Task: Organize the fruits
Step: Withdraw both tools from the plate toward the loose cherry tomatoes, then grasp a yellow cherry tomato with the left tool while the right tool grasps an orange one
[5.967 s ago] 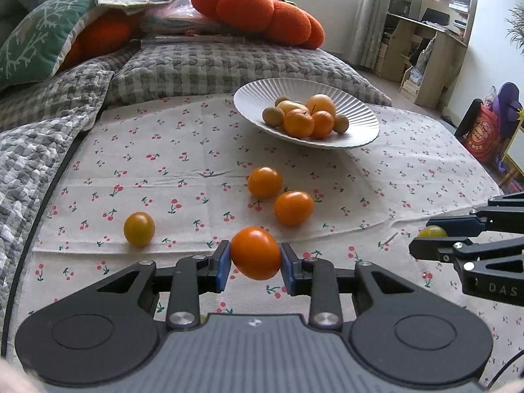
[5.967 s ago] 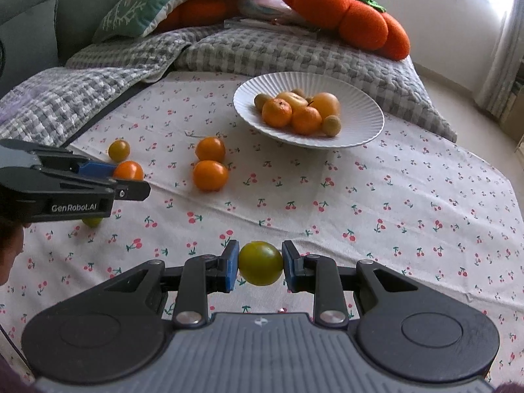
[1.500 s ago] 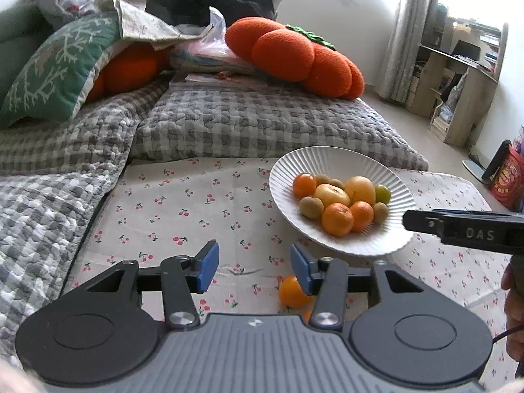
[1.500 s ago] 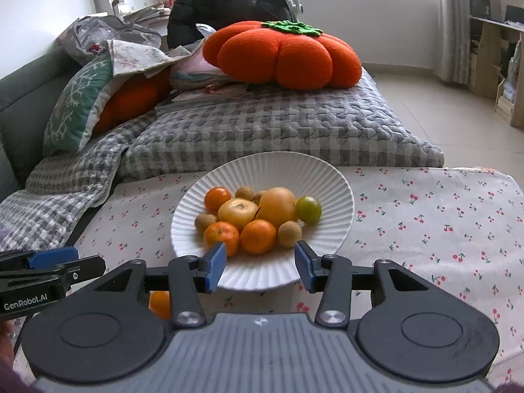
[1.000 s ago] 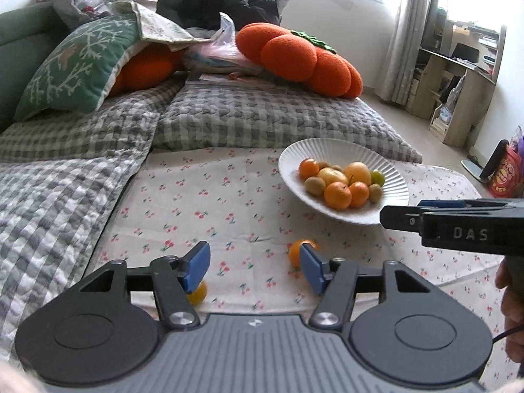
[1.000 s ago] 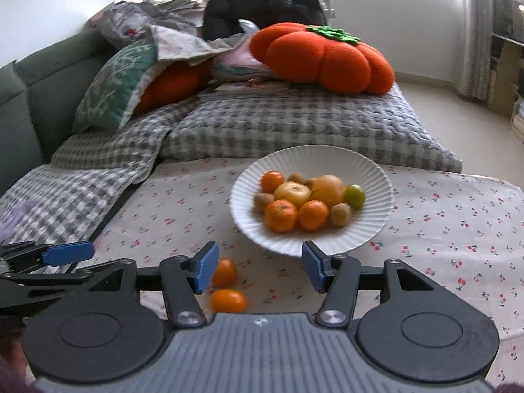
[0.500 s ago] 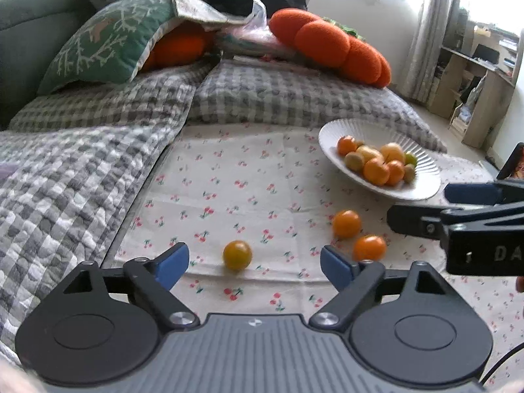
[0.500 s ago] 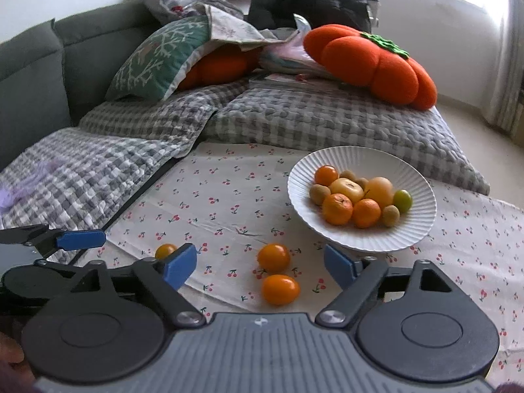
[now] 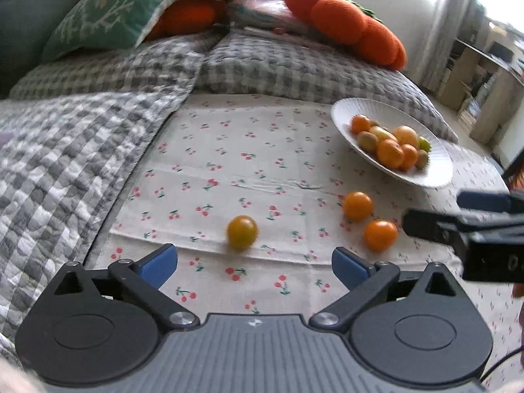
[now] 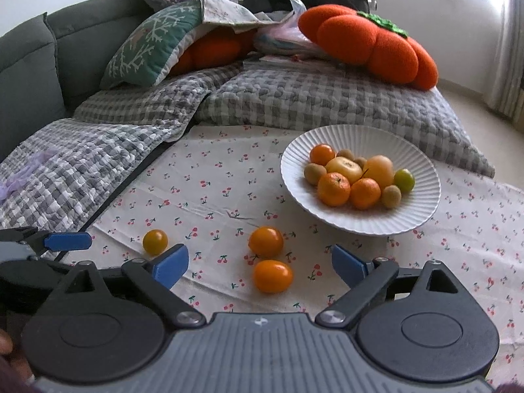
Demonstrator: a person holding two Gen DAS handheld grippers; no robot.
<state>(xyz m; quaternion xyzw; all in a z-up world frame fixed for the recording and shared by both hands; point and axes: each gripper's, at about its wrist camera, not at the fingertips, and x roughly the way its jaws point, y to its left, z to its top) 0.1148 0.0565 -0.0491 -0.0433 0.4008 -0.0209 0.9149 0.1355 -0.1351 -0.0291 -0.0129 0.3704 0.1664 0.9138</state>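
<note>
Lying across the upper frame: grey checked quilt (image 10: 137,150), green cushion (image 10: 154,49) upper left, orange pumpkin pillow (image 10: 370,46) upper right. Spreading over the middle and lower frame: cherry-print cloth (image 10: 209,190).

Sitting at centre right on the cloth: white ribbed plate (image 10: 422,203), already piled with oranges, a yellow fruit, small brown ones and one green one.

Hovering at the bottom of each view, both tools standing wide apart and holding nothing, having just been spreading: left gripper (image 9: 254,263), right gripper (image 10: 260,263).

Waiting loose on the cloth, lower centre: round orange (image 10: 266,241) and oval orange (image 10: 272,276), nearly touching; farther left and alone, small yellow fruit (image 10: 155,241). All three smooth, glossy, likely to roll.

Seemingly reaching for the next pair of fruits, most of the sorting done. Calling next for lowering the left jaws around the yellow fruit (image 9: 242,231) and the right jaws around the oval orange, closing gently, then carrying both to the plate (image 9: 435,177) at right.
</note>
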